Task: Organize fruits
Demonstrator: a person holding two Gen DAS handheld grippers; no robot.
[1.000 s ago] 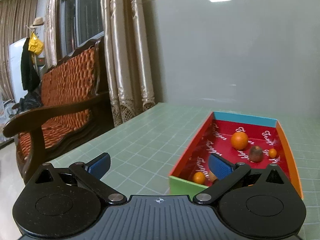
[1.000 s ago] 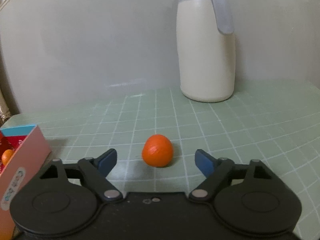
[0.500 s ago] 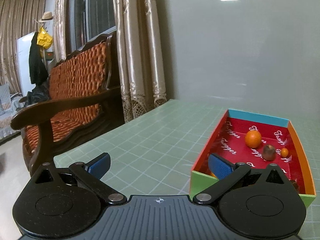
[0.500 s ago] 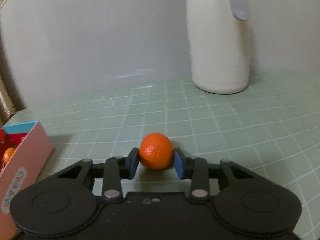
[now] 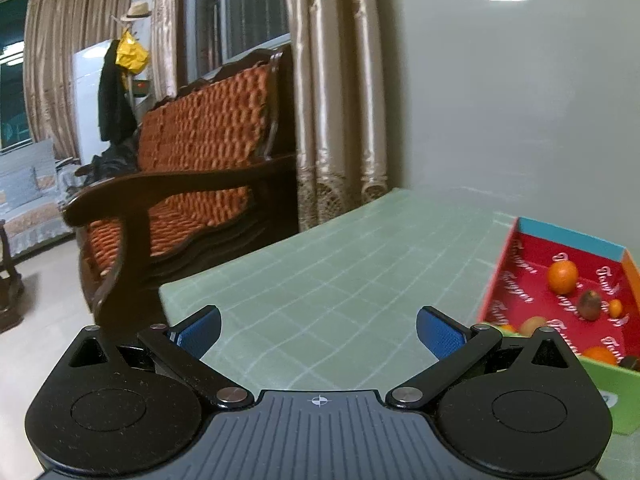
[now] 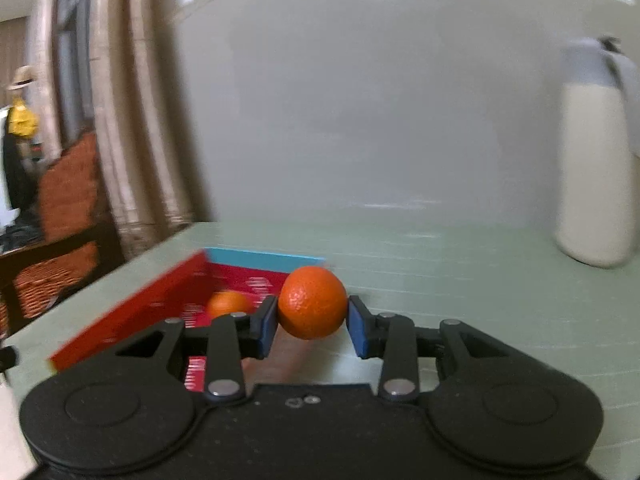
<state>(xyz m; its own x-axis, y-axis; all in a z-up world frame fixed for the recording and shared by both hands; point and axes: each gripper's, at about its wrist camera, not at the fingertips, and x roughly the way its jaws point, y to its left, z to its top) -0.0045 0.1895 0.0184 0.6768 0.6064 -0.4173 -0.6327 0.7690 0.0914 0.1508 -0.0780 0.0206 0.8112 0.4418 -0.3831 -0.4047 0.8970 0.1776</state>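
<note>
The right gripper (image 6: 312,326) has its jaws clamped on an orange (image 6: 312,303), held above the tabletop (image 6: 460,276) near the right edge of the box (image 6: 132,312). Left gripper (image 5: 318,332): jaws spread wide, holding nothing, over bare tabletop left of the box. Several fruits already lie inside the box. Judged late stage: carried orange not yet dropped in; no other loose fruit visible.

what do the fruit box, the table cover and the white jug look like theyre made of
Fruit box: looks like printed cardboard, thin flat walls in red, blue and green with white lettering, slightly glossy. Table cover: seems a matte green mat, vinyl or rubber, with a printed pale grid; the exact material is unclear. White jug: probably smooth plastic, cream body with a grey top, though it is blurred.
</note>
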